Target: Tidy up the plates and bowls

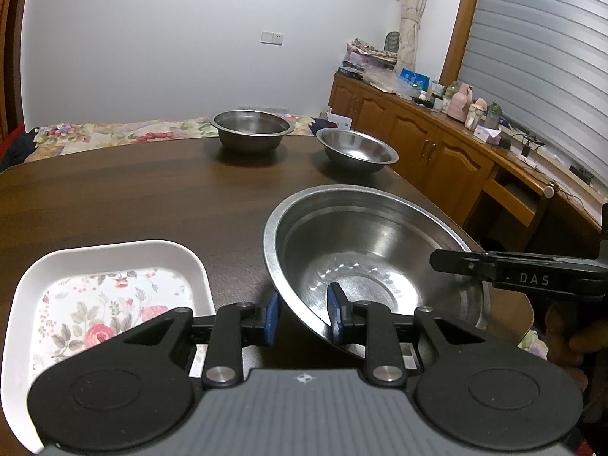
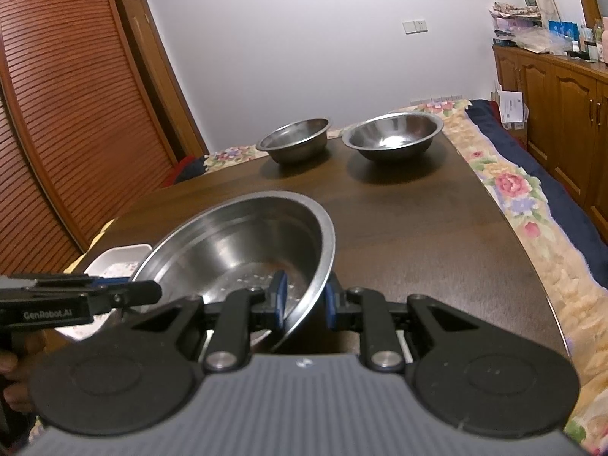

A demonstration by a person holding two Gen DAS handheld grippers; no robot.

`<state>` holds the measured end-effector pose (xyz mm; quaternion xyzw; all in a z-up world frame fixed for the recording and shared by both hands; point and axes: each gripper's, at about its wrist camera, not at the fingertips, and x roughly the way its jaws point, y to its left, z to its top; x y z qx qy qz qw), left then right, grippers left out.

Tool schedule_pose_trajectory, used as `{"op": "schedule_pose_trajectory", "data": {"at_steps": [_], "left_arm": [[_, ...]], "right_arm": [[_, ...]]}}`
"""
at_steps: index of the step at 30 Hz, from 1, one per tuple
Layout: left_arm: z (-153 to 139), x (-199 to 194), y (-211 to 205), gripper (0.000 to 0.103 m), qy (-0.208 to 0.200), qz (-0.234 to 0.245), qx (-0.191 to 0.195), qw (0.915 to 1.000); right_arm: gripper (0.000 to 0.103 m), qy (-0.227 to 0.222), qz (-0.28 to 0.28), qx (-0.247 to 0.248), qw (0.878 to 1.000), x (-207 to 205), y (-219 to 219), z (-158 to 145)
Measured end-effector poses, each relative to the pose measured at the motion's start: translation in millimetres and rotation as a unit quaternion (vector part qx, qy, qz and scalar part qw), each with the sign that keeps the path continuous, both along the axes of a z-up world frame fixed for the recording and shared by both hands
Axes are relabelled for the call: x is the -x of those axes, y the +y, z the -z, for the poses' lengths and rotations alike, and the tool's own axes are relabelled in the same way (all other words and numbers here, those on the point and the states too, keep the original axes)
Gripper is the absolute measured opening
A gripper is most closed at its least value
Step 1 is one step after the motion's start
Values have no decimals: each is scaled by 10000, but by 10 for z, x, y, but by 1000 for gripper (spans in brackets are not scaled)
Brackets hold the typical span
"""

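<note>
A large steel bowl (image 1: 380,258) sits tilted near the front of the dark wooden table (image 1: 133,197). My left gripper (image 1: 304,317) straddles its left rim, one pad outside and one inside, with a gap showing. My right gripper (image 2: 304,296) straddles the bowl's (image 2: 243,243) right rim the same way. Two smaller steel bowls (image 1: 251,129) (image 1: 357,149) stand at the far edge; they also show in the right wrist view (image 2: 294,138) (image 2: 393,135). A white floral square plate (image 1: 110,304) lies at the front left.
A wooden sideboard (image 1: 437,144) with clutter runs along the right wall. A bed with a floral cover (image 2: 532,197) lies beside the table's right edge. A slatted wooden wardrobe (image 2: 57,114) stands at the left.
</note>
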<state>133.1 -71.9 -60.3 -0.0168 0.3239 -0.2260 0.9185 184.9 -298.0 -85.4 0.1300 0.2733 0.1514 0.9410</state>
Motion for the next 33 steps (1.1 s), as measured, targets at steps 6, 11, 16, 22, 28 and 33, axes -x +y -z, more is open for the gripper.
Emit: {"op": "schedule_pose_trajectory", "data": {"at_steps": [6, 11, 16, 22, 28, 33], "left_arm": [[-17, -23, 31, 42, -64, -41, 4, 10000], [-125, -15, 83, 44, -180, -101, 32, 9998], [-322, -5, 159, 46, -380, -199, 40, 9991], [-644, -14, 181, 48, -725, -257, -58, 9970], [-929, -158, 172, 50, -972, -264, -133, 9948], [-1104, -347, 145, 51, -1123, -307, -249, 9929]], "right_arm": [[24, -29, 42, 92, 9999, -16, -11, -36], [30, -179, 132, 122, 9997, 16, -88, -168], [30, -430, 210, 251, 9985, 63, -172, -395], [30, -843, 222, 435, 9952, 80, -246, -783], [31, -1301, 186, 589, 9896, -25, -320, -1219], [31, -1487, 113, 777, 9858, -219, -354, -1425]]}}
